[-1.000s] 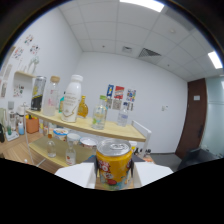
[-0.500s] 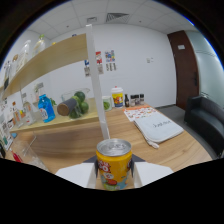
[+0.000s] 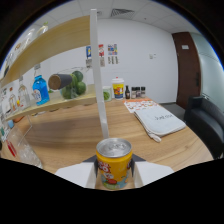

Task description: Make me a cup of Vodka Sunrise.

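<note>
A yellow drink can (image 3: 114,163) with a silver top stands upright between my two white fingers (image 3: 75,175), held above the wooden table (image 3: 80,135). My gripper (image 3: 114,176) is shut on the can, both pads pressing its sides. A blue bottle (image 3: 40,89) stands on the lower shelf to the left, beyond the can. Clear glassware (image 3: 20,150) sits at the table's left edge, close to the fingers.
A white post (image 3: 98,75) rises from the table just beyond the can. On the shelf lie a dark cylinder (image 3: 61,80) and green fruit (image 3: 76,84). A yellow-labelled jar (image 3: 118,88), small dark bottles (image 3: 136,92), a printed sheet (image 3: 141,104) and a white cloth bag (image 3: 159,121) lie further back. A black chair (image 3: 206,117) stands at the right.
The view has swung away from the shelves and tilted down toward the table. The post now stands close ahead. The can stays held between the fingers.
</note>
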